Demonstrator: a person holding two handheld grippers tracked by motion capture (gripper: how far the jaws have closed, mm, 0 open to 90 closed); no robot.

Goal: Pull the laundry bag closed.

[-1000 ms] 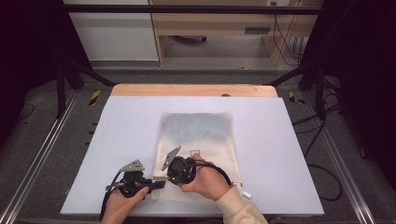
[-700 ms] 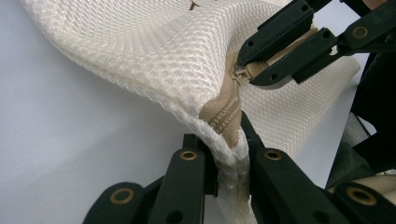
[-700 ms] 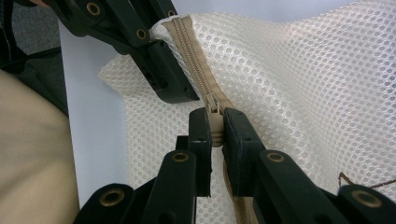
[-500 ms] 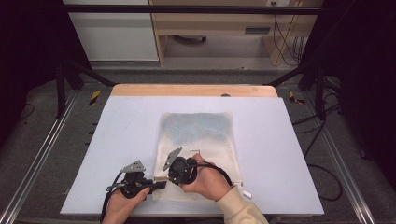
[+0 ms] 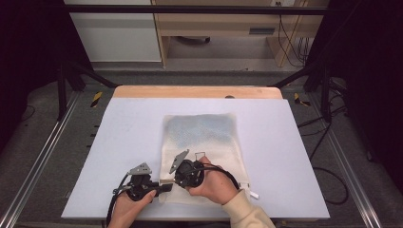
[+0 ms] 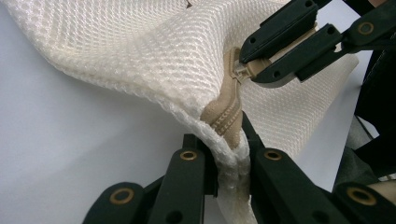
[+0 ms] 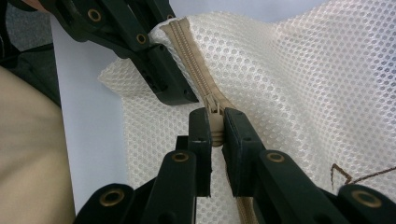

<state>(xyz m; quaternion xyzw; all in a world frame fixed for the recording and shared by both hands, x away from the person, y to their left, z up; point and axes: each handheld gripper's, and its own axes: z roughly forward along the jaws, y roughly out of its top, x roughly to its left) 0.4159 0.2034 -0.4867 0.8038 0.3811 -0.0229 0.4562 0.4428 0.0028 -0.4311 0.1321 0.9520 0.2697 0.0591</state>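
A cream mesh laundry bag [image 5: 199,137] lies flat in the middle of the table, its near edge lifted between my hands. My left gripper [image 5: 164,186] is shut on the bag's near left corner [image 6: 229,140], right at the end of the tan zipper [image 6: 227,109]. My right gripper [image 5: 183,176] sits just to its right, shut on the zipper pull [image 7: 215,122]. In the left gripper view the right gripper [image 6: 250,65] pinches the pull a short way up the zipper. In the right gripper view the left gripper [image 7: 159,70] holds the bag's edge beside the zipper [image 7: 191,56].
The bag rests on a pale table mat [image 5: 119,142] with bare room left and right of it. A wooden strip [image 5: 195,91] runs along the far edge. Metal rails [image 5: 43,156] flank the table. A small white tag [image 5: 253,194] sticks out at the bag's near right corner.
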